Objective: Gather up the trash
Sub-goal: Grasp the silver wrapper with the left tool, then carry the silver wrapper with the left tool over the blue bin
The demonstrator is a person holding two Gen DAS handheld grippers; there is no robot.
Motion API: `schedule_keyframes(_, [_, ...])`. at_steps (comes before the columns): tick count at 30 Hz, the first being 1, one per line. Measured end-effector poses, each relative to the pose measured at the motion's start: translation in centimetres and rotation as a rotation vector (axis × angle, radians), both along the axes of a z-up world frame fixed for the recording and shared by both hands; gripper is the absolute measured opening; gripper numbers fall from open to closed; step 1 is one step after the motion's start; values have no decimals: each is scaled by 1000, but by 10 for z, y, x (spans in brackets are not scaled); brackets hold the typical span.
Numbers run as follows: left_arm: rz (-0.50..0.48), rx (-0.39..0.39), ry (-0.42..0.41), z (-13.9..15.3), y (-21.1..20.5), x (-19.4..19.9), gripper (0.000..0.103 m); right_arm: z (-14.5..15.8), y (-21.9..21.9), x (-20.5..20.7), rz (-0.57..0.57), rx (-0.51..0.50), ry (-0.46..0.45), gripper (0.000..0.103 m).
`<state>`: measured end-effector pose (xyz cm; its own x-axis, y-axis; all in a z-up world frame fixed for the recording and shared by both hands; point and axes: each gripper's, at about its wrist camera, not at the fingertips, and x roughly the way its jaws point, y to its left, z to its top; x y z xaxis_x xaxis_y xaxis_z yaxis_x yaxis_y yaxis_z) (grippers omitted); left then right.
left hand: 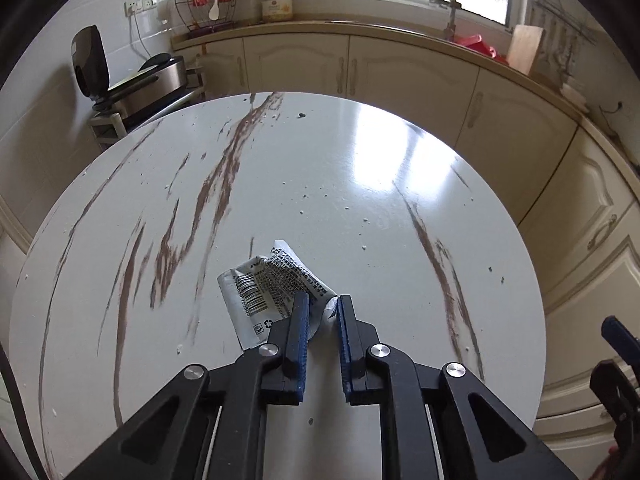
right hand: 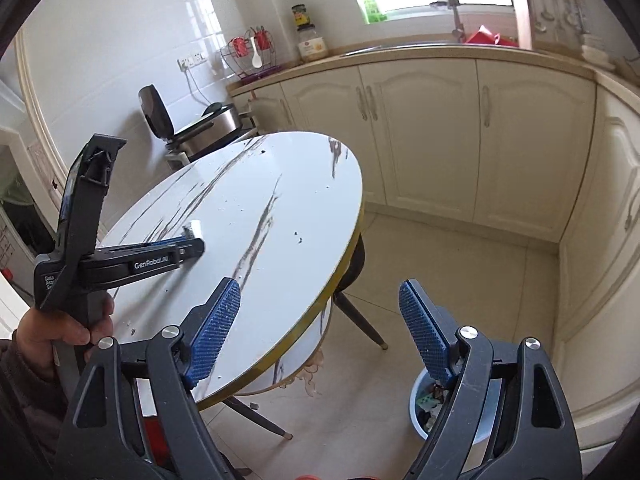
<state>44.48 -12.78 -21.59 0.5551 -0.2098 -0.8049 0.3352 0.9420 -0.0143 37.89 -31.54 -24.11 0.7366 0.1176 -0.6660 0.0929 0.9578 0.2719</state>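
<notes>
Two views are recorded. From the left wrist, a round white bench with brown marble-like streaks (left hand: 360, 184) is seen from above, scattered with small crumbs. A crumpled grey-white printed wrapper with a barcode (left hand: 264, 292) is seen lying on the near part of the bench top. The left hand-held gripper (left hand: 323, 308) is closed down on the wrapper's near right corner: a fold of the foil is pinched between the blue ribbed pads (left hand: 301, 332), and only a narrow gap is left between the jaws. At the lower right edge, part of the right hand-held gripper (left hand: 618, 364) is visible beyond the bench rim. Cream cabinets (left hand: 400, 68) are noted behind the bench.

From the right wrist, the right hand-held gripper (right hand: 320, 332) is held off the bench's near edge, above the tiled floor (right hand: 460, 280). Its jaws are spread wide and nothing is held between them. Behind its right finger, a pale blue round bin (right hand: 420, 408) is seen on the floor beside the bench, with some litter inside. On the left, the left hand-held gripper (right hand: 196, 242) is seen side-on, grasped by a person's hand (right hand: 56, 332), its tip lying at the wrapper (right hand: 193, 228) on the bench (right hand: 280, 200). The wrapper is blurred in this view.
</notes>
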Motion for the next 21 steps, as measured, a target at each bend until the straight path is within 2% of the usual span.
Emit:
schedule_keyframes(3, [-5, -24, -5, 6, 1, -14, 1, -5, -13, -5, -22, 17, 2, 80])
schedule_keyframes(10, [-47, -72, -57, 29, -8, -49, 0, -30, -58, -28, -107, 70, 35, 80])
schedule_keyframes(16, [-80, -114, -47, 39, -7, -69, 0, -54, -97, -48, -180, 105, 73, 80])
schedule_keyframes(21, [-140, -120, -63, 51, -33, -96, 0, -79, -127, -61, -237, 140, 108, 80])
